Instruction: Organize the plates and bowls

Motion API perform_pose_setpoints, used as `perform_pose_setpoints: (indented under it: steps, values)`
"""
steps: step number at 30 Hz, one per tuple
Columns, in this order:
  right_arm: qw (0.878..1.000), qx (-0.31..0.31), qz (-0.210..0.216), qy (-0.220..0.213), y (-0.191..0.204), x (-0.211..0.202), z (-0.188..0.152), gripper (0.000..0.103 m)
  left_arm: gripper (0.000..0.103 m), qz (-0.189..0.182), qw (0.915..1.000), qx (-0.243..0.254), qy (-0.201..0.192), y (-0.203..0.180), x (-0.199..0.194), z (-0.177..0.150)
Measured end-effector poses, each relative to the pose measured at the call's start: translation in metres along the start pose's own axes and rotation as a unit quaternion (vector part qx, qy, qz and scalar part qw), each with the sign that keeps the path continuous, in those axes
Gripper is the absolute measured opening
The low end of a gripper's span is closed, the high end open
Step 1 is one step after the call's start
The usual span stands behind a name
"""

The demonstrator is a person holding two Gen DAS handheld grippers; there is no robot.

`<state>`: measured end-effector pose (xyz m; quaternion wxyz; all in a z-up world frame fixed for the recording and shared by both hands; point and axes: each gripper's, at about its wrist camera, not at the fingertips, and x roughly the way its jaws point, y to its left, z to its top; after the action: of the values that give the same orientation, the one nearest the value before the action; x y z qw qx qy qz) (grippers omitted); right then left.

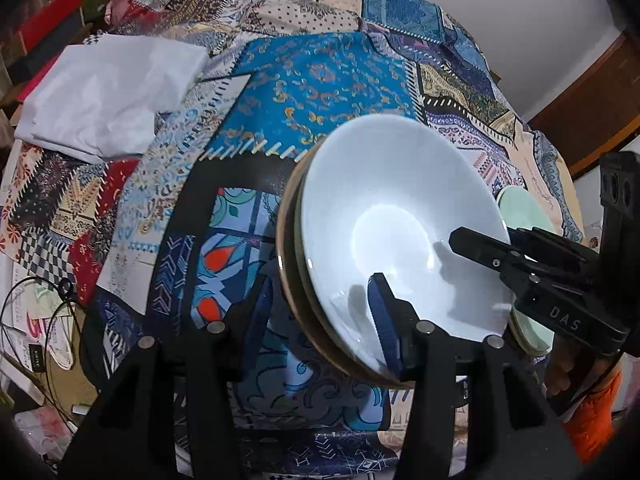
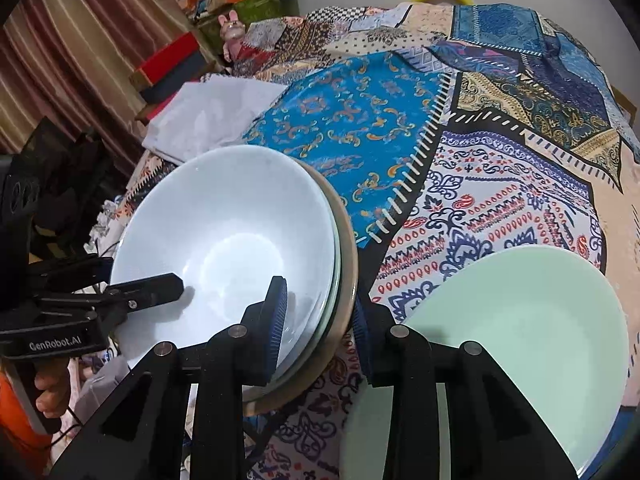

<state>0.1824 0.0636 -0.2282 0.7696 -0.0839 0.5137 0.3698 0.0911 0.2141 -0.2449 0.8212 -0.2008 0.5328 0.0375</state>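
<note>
White bowl (image 1: 396, 232) is seated on top of a stack of bowls on the patchwork tablecloth (image 1: 320, 80); under it a greenish rim and a tan outer bowl (image 2: 347, 280) are seen nested. Nothing is held inside the white bowl, its inside is bare. A pale green bowl (image 2: 520, 340) is set apart to the right on the cloth, also with nothing in it, not touching the stack.

Step judged: white bowl just set into the stack, release under way. Left gripper (image 1: 320, 312) is straddled over the stack's near rim, one finger inside the white bowl, the other outside the tan bowl; the jaws are parted with clear gaps to the rim on both sides, so no grip. Right gripper (image 2: 320, 320) is placed over the opposite rim the same way, one pad inside and one outside; a gap is seen between the pads and the rim, so nothing is judged gripped there either, though the inner pad sits close to the wall.

Next move judged: both grippers to be lifted clear without dragging the rim, then the pale green bowl to be fetched and nested on the stack.

White paper (image 1: 108, 92) is left at the cloth's far left, clutter beyond the table edge
</note>
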Motion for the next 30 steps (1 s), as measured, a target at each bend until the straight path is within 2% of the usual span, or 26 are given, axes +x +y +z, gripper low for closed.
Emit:
perform_pose_setpoints:
  steps: [7,13,23,30]
  values:
    - [1.0,0.012,0.015,0.021,-0.006,0.009,0.004,0.03,0.042,-0.015,0.9999,0.005,0.003,-0.006,0.009,0.001]
    - [1.0,-0.007,-0.001,0.019,0.0,0.012,0.004,0.03,0.041,-0.014,0.9999,0.002,0.001,-0.005,0.01,0.002]
    - [1.0,0.02,0.007,0.008,-0.004,0.007,0.002,0.03,0.04,0.013,0.9999,0.006,-0.008,-0.012,0.004,0.004]
    - [1.0,0.024,0.006,-0.001,-0.002,0.001,-0.001,0.029,0.04,0.019,0.9997,0.005,-0.017,-0.016,-0.003,0.005]
